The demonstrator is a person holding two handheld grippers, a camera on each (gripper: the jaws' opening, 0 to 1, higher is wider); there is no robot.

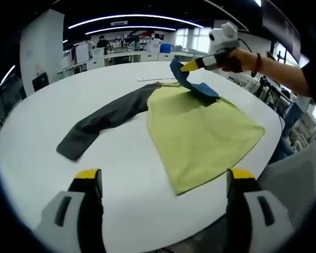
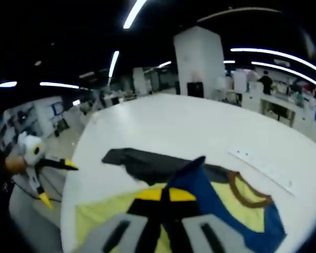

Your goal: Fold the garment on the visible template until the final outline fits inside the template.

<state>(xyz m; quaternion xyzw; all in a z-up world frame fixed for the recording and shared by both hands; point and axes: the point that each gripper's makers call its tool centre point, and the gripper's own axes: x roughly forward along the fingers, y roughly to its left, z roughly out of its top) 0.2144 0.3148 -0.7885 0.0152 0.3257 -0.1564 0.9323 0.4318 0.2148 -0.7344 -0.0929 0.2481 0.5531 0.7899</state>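
the right gripper [image 2: 165,194] pinched the blue sleeve [image 2: 210,203] of the soft, limp shirt [image 1: 200,132]; the left gripper [image 1: 163,182] hung open. best gripped at edges.

The garment [image 1: 200,132] is soft matt cloth: a yellow-green body, a dark grey sleeve [image 1: 102,124] and a blue sleeve [image 1: 192,84], with a brown ribbed-looking collar [image 2: 247,192]. The round desk [image 1: 121,174] has a smooth white top with a faint sheen. The left tool [image 1: 163,184] looks like matt grey plastic with yellow tips; so does the right tool [image 2: 165,195].
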